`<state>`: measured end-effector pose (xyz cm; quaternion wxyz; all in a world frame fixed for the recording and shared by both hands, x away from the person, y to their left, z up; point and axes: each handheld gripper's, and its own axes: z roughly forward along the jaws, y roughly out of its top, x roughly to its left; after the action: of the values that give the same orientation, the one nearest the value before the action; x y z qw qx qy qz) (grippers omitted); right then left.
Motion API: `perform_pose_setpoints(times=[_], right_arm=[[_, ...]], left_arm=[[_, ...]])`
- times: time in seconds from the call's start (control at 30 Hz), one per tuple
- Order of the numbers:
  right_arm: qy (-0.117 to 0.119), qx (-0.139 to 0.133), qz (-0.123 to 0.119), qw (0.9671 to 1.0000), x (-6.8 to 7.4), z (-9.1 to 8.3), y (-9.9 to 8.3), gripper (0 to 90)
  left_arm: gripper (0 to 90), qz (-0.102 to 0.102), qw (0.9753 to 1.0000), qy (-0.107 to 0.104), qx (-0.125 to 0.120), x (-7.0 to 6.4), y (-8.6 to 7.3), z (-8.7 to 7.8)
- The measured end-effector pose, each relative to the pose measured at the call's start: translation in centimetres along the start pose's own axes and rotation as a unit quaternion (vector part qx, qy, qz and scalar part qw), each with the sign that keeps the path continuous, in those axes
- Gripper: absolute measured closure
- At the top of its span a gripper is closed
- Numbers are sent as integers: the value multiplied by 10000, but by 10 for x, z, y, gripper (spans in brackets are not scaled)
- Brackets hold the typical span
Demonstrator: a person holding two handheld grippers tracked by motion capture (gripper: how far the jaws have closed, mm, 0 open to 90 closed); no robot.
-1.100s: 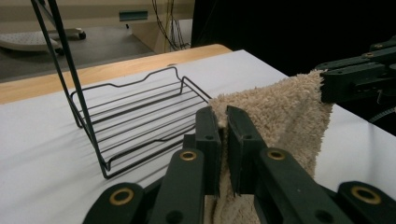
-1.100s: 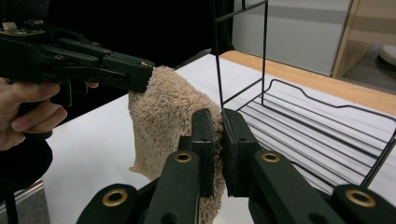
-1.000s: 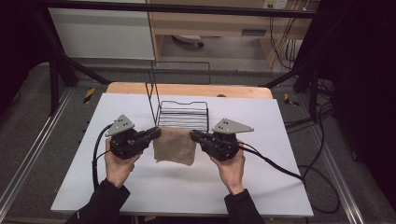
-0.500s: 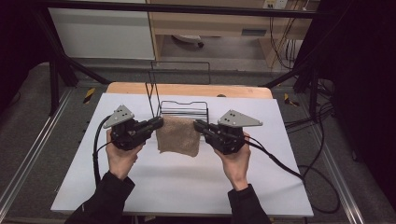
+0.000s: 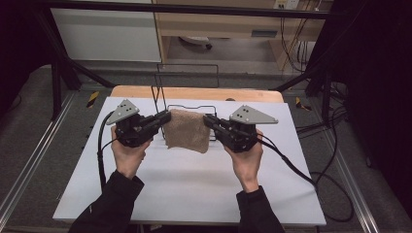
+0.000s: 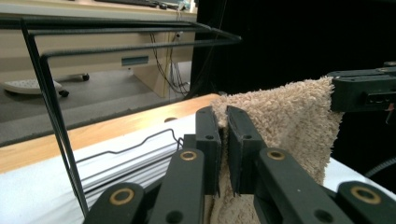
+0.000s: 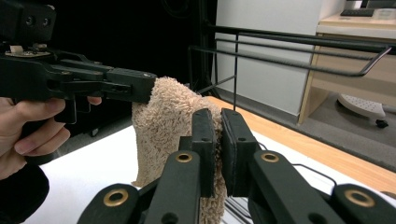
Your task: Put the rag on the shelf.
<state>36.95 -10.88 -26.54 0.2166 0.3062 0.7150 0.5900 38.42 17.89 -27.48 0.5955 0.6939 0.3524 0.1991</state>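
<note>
A tan terry towel (image 5: 187,129) hangs in the air between the two grippers, above the white table (image 5: 194,184) and just in front of the black wire rack (image 5: 187,82). My left gripper (image 5: 166,116) is shut on the towel's left top corner (image 6: 224,112). My right gripper (image 5: 208,120) is shut on the right top corner (image 7: 215,122). In the left gripper view the right gripper (image 6: 359,91) pinches the towel's far corner. The right gripper view has the left gripper (image 7: 135,86) held in a hand (image 7: 28,126), clamped on the towel (image 7: 163,121).
The wire rack (image 6: 51,107) stands at the table's far edge with tall upright bars and a low base. Behind it runs a wooden strip (image 5: 194,93). Cables (image 5: 301,170) trail from both grippers across the table and floor.
Both grippers have lifted the towel off the table and carried it up and toward the rack. The towel now hangs stretched between them.
</note>
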Motion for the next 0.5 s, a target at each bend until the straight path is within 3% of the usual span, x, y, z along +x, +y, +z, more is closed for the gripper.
perform_pose_setpoints(times=[0.5], right_arm=[[-183, -261, -127, 9994, -8, 0, 25, 850]], left_arm=[[837, 49, 9993, 38, -361, -1, 23, 4]])
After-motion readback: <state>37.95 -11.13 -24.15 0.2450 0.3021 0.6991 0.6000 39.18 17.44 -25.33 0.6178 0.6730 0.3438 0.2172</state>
